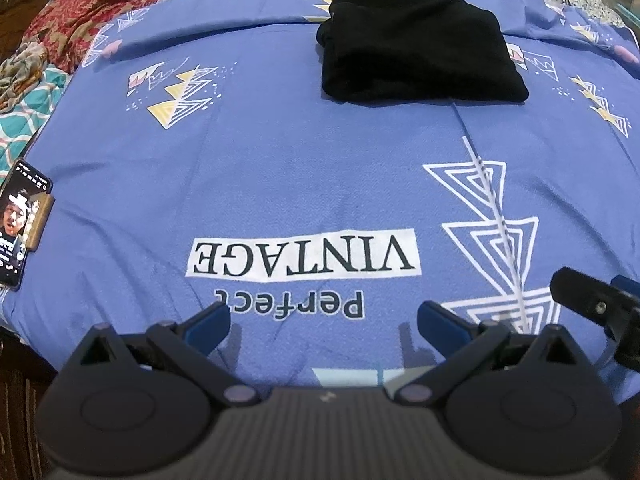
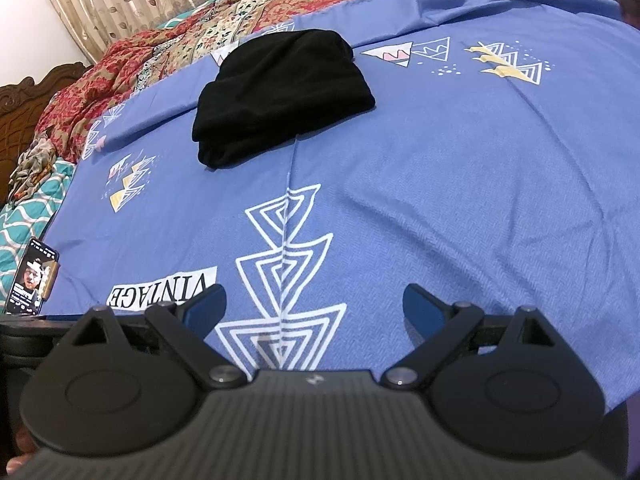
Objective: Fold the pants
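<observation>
1. Folded black fabric pants (image 1: 416, 42) (image 2: 280, 92) lie at 12 o'clock on the blue printed bedsheet (image 1: 300, 152) (image 2: 460, 180).
2. Left claw (image 1: 323, 324): wide, empty, near edge.
3. Right claw (image 2: 314, 308): wide, empty, well apart from pants.

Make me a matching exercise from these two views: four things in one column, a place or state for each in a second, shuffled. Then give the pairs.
Things:
1. black pants
2. phone
3. left gripper
4. red floral blanket

Places or states:
A. jaws open, holding nothing
B. bunched beyond the blue sheet's far edge
C. folded into a compact bundle on the far part of the sheet
D. screen lit, at the sheet's left edge

Pairs: 1-C, 2-D, 3-A, 4-B
</observation>
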{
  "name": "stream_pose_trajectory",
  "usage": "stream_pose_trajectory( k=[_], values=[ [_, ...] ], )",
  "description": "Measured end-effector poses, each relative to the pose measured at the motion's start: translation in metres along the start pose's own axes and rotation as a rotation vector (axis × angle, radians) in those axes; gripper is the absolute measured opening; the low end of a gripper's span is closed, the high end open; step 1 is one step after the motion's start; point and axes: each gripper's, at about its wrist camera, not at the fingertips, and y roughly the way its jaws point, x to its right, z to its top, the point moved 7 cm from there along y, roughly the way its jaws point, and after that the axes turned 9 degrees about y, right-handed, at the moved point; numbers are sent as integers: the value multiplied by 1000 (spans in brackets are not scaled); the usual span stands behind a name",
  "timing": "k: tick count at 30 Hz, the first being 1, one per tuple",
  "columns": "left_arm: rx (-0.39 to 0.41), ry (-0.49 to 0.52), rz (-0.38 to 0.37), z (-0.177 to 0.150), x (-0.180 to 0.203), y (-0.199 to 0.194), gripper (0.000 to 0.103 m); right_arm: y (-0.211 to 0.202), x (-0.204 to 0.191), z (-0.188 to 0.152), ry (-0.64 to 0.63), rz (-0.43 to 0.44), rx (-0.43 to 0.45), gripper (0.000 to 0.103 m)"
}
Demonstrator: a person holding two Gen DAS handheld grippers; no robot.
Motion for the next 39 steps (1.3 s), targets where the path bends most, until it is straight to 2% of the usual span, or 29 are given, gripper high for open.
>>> stream_pose_trajectory(
  k=[39],
  values=[
    [-11, 25, 32, -2, -1, 3, 103, -2, -3, 0, 0, 10, 12, 97]
  ],
)
